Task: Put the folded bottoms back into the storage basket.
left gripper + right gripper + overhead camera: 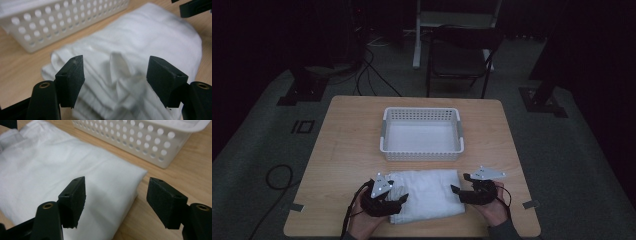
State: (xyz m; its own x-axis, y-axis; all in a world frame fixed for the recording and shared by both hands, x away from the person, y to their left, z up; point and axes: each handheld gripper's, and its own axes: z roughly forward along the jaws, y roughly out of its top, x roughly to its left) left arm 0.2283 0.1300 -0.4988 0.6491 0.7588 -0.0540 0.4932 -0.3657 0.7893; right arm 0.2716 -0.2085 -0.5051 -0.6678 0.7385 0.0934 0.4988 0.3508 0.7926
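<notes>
- White cotton-like folded towel (428, 194) lies flat on the pale wooden surface (347, 140), near its front edge, just in front of the white perforated plastic basket (422, 154) and apart from it.
- At the towel's left end the layered edges are loose and rumpled, one small flap standing up (119, 65); the right end is a smooth folded corner (135, 173).
- Left tool (115, 72) hangs over that rumpled end with its black jaws spread, the flap between them but neither pad pressing on cloth.
- Right tool (116, 192) sits at the smooth right corner, jaws likewise apart, one over the cloth and one over bare wood; nothing is gripped.
- From the high view, both hands flank the towel, left tool (387, 196) and right tool (464, 186) at opposite ends.
- My reading: this is the approach to a two-handed pick-up, the basket looking like the destination.
- Next move, I'd judge, calls for lowering each tool so the jaws straddle all layers, then closing evenly; the loose left layers could slip free.
</notes>
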